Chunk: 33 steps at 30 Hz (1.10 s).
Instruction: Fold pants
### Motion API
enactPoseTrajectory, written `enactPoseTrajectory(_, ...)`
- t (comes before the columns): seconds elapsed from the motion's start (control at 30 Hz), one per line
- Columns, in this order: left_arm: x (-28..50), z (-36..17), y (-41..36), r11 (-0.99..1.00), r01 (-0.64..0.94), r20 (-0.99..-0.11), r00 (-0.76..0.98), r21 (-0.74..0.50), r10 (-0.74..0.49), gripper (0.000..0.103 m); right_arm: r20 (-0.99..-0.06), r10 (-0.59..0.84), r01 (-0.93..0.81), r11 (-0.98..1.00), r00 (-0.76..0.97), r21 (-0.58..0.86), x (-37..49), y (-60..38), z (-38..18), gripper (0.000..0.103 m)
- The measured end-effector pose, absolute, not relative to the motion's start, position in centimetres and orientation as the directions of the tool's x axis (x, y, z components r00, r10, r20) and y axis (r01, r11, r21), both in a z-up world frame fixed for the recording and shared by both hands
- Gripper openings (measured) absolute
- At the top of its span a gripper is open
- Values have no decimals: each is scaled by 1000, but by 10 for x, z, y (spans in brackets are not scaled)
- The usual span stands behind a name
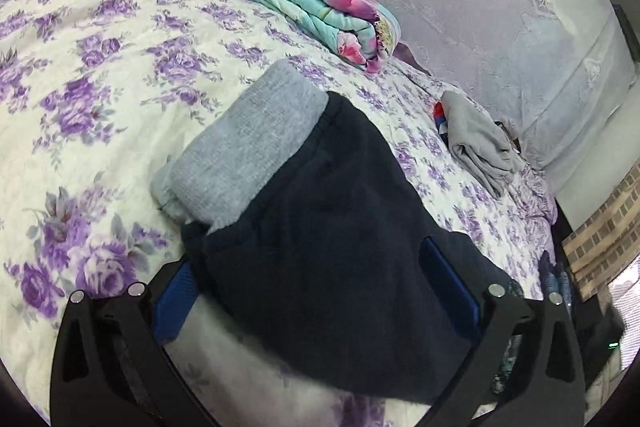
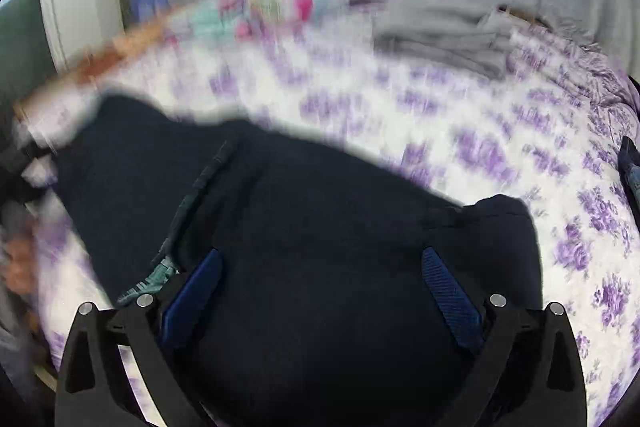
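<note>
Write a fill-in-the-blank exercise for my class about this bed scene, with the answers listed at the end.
1. The dark pants have a lining coloured ____.
2. The bedspread is printed with flowers coloured ____.
3. The rolled floral quilt lies beyond the pants, near the ____.
4. Both the left gripper and the right gripper have jaws spread ____.

Answers: grey; purple; wall; open

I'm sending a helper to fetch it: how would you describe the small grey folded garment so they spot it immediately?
Start at the bed with the purple-flowered bedspread and look along its far edge by the pale wall. Past the rolled turquoise-and-pink floral blanket lies the small grey folded garment. It is plain grey, unlike the floral blanket and the dark navy pants with their grey fleecy lining.
</note>
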<state>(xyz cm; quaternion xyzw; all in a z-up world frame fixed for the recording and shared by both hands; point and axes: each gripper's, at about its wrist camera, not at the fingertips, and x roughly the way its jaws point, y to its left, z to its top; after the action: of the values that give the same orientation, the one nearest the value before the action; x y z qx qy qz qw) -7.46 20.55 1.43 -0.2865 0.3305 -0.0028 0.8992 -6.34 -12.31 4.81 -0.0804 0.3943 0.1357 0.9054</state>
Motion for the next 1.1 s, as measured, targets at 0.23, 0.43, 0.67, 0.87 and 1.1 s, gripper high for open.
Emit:
enactPoseTrajectory(0.23,-77,14,206,832,-181,-574,797,-524,-188,99,-656,168,-270,961,735,-57,-79,-120,72,100)
enactPoseTrajectory(0.43,-75,14,202,851,-193,-595,787,-489,-164,99,-735,139,-289,954,663,-80,-56,-102,45,100)
enactPoseTrajectory(0.67,-75,14,201,854,-189,-596,786,-484,-164,99,-669,129,-237,969,732,-73,-73,-111,59,100)
enactPoseTrajectory(0.87,-79,15,195,868,-150,-588,787,-474,-185,99,-651,92,-233,963,754,-134,-89,-114,60,100)
enactPoseTrajectory(1.1,-84,15,195,854,-91,-554,794,-513,-249,99,-705,104,-244,965,701,-100,-78,-116,43,100)
